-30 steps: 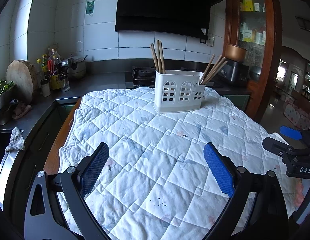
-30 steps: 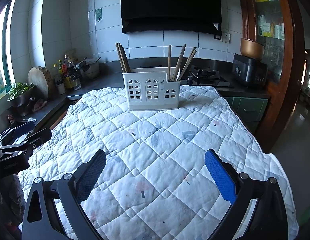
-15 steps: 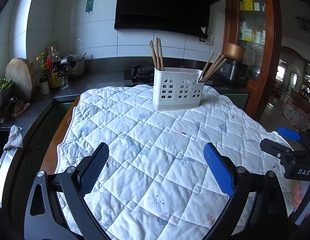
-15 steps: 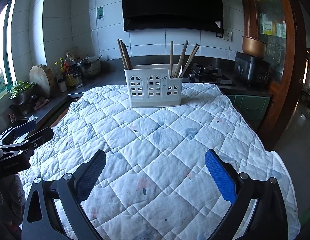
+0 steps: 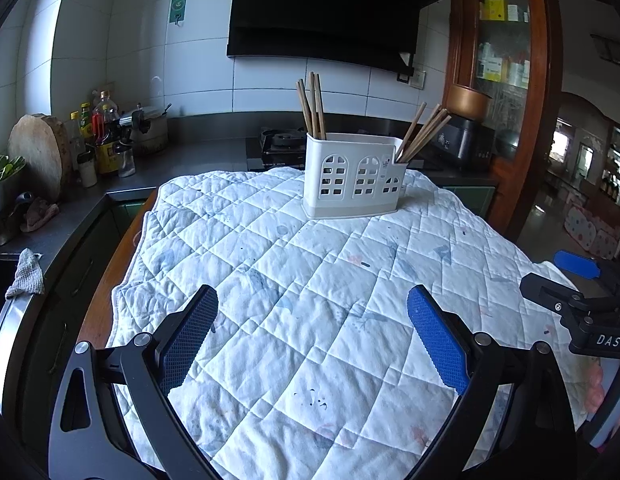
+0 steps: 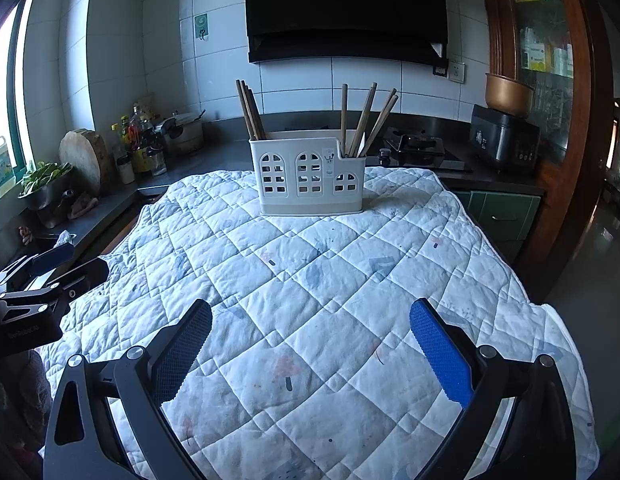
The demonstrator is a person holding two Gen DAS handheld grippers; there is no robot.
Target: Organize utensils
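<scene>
While both tongs (image 5: 311,300) gape, utensil holder (image 5: 351,178) stands well beyond

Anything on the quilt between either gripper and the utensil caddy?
Nothing visible. Only bare quilt lies between the open right gripper and the white caddy, and likewise ahead of the open left gripper. The chopsticks already stand inside the caddy's end compartments.

A white holder (image 6: 310,178) of chopsticks (image 6: 363,120) stood on the quilt (image 6: 310,280) beyond the right gripper's (image 6: 310,344) spread, empty fingers.
</scene>
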